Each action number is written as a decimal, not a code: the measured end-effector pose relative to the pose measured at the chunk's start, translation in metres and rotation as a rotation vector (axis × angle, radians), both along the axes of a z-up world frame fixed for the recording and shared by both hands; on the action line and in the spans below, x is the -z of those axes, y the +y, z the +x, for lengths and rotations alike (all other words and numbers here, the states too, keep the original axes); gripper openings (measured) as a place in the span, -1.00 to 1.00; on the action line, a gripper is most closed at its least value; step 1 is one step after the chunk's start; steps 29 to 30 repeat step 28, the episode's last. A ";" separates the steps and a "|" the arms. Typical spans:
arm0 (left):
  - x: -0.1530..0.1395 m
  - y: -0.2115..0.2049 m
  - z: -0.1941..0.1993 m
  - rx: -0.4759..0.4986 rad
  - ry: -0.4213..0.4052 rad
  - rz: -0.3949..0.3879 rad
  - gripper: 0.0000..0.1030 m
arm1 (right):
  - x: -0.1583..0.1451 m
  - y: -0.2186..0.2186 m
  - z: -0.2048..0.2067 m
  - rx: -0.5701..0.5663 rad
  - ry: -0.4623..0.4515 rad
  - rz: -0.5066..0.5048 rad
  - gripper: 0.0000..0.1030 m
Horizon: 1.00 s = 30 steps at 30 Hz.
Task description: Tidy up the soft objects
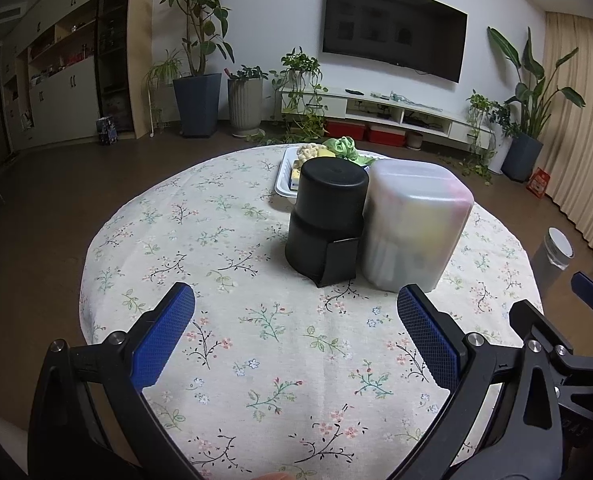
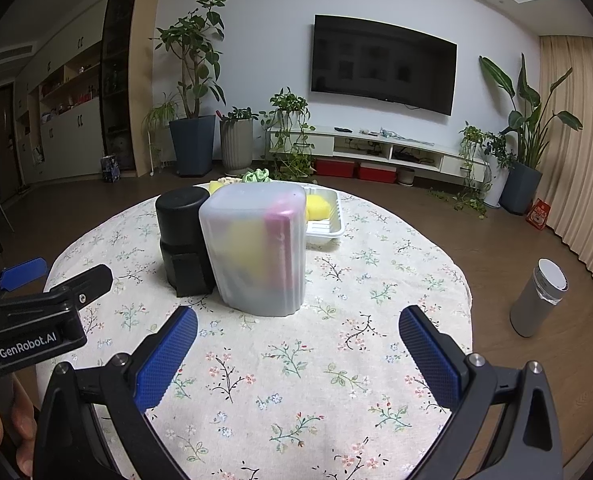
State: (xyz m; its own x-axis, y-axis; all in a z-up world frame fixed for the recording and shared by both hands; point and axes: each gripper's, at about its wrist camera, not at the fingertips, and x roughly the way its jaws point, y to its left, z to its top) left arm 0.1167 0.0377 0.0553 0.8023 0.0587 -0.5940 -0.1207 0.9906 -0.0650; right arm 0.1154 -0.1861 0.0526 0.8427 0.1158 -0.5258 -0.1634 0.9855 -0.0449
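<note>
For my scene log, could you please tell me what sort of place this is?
Most likely a home living room: a wall-mounted television above a low media console, potted plants, and a round table with a floral cloth.

White lettering "GenRobot.AI" readable on black body of left gripper point(image 2: 36, 280), at left edge of right wrist view, beside round table point(image 2: 436, 280); faint embossed characters on black frame at lower right of left wrist view, not legible; red bag point(image 2: 538, 213) on floor right of table carries print, too small to read.
</note>
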 end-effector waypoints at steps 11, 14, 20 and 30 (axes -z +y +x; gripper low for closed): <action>0.003 0.001 0.000 0.008 0.007 -0.010 1.00 | -0.001 0.000 0.000 0.000 0.000 0.000 1.00; 0.002 0.001 0.000 0.006 0.005 -0.004 1.00 | -0.001 0.000 -0.001 0.000 0.002 0.000 1.00; 0.002 0.000 -0.002 -0.001 0.000 0.007 1.00 | 0.000 0.000 -0.001 0.000 0.003 -0.002 1.00; 0.000 0.000 -0.002 0.002 -0.006 0.020 1.00 | -0.001 0.000 -0.001 -0.001 0.003 -0.001 1.00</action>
